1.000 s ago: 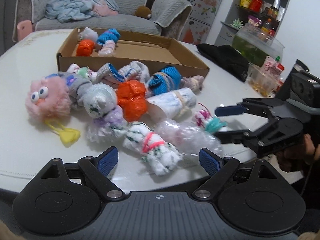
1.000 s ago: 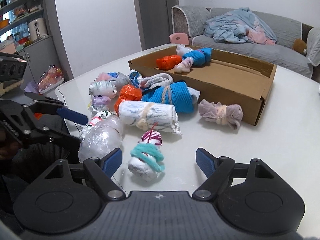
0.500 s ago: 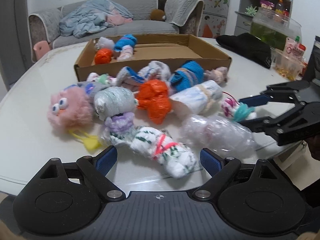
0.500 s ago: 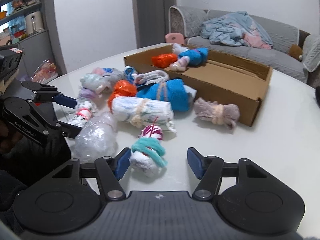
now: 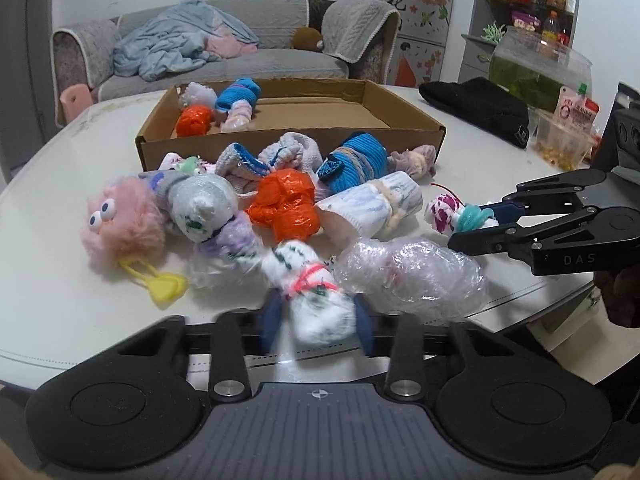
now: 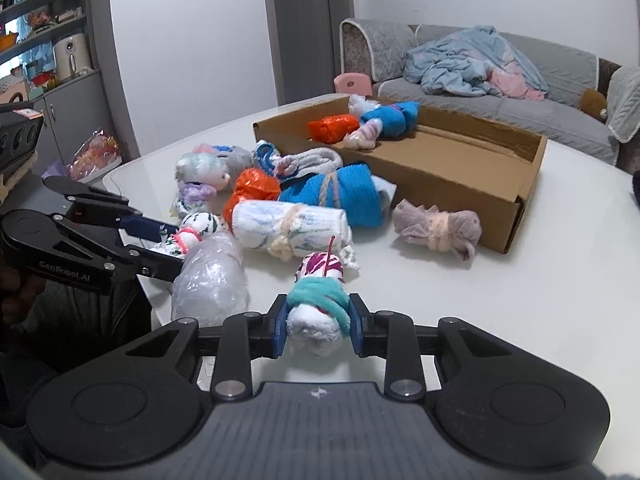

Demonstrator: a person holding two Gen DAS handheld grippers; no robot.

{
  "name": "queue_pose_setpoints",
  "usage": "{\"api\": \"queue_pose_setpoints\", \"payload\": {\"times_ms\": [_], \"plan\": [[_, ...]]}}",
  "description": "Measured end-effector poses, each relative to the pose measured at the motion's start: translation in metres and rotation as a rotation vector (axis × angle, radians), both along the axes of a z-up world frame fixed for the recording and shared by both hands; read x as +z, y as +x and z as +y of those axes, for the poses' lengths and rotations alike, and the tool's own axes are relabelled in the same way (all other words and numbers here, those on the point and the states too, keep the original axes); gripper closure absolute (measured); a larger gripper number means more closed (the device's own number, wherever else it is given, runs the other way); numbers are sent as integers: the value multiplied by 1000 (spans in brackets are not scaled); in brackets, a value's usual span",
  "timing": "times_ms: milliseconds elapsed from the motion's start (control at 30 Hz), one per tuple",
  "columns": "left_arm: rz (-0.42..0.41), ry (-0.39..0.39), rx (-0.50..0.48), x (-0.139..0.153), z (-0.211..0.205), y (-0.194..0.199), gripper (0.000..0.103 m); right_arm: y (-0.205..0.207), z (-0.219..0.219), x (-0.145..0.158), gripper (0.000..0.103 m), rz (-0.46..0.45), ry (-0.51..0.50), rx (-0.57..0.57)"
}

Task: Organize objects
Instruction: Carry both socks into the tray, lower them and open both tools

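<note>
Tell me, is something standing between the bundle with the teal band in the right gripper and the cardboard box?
Yes. From the teal-banded bundle in the right gripper, the grey-purple bundle lies before the cardboard box wall, so lift over both.

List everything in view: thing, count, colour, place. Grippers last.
cardboard box: 1, brown, far side of table
bundles in box: 4, orange, blue, white, pale pink, left end
loose bundles: about ten, mixed colours, heaped in front of box
bubble-wrap bundle: 1, clear, near edge
fluffy toy: 1, pink, left of heap
table: 1, white
sofa: 1, grey, behind
left gripper: shut on pink-tied white bundle
right gripper: shut on teal-banded white bundle
</note>
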State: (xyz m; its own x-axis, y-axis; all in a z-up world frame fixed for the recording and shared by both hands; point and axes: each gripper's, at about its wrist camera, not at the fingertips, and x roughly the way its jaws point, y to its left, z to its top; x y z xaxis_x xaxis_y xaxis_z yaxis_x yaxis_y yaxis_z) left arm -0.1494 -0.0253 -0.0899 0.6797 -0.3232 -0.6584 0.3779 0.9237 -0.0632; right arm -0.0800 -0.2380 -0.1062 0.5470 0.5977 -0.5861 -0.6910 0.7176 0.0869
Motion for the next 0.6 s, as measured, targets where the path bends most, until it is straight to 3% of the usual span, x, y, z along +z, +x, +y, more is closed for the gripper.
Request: {"api": "queue_pose_setpoints", "payload": {"times_ms": [200, 600], "plan": [[13, -13, -11, 4, 4, -2, 68, 5, -5, 10, 76, -14, 8, -3], [-35, -162, -79, 40, 18, -3, 68, 27, -26, 45, 75, -96, 13, -52]]}}
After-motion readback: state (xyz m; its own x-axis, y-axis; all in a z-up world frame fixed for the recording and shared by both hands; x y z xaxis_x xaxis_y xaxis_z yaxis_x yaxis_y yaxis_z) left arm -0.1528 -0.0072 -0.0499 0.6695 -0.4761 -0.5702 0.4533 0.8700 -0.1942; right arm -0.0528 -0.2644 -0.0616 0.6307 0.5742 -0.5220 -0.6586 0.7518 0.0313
